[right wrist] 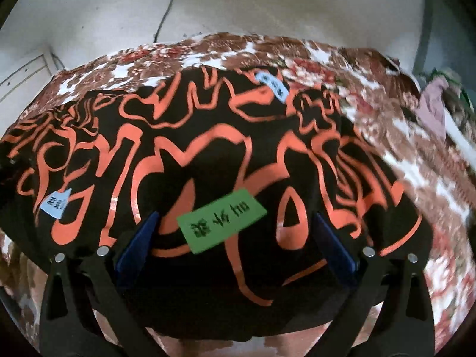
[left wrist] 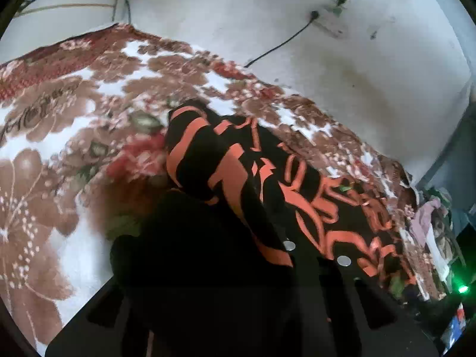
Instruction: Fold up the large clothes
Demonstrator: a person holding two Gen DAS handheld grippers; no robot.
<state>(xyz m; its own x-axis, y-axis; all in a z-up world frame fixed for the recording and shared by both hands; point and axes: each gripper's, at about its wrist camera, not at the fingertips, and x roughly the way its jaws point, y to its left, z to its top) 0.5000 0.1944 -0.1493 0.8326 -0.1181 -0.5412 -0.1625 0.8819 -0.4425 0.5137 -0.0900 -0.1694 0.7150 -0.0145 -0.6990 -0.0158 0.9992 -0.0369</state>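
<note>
A black garment (left wrist: 208,154) with an orange swirl pattern lies on a floral blanket (left wrist: 59,148). In the left wrist view a fold of it rises off the bed and drapes over my left gripper (left wrist: 312,238), which is shut on the cloth; the fingertips are hidden under the fabric. In the right wrist view the garment (right wrist: 226,148) spreads flat, with a green label (right wrist: 221,221) and two blue labels (right wrist: 55,203) stuck on it. My right gripper (right wrist: 238,238) hangs just over it, its blue pads (right wrist: 139,247) wide apart on either side of the green label.
The blanket (right wrist: 431,178) covers the whole bed. A stained white wall (left wrist: 297,15) with a black cable (left wrist: 276,47) runs behind it. A heap of other clothes (right wrist: 434,104) sits past the bed's far right end.
</note>
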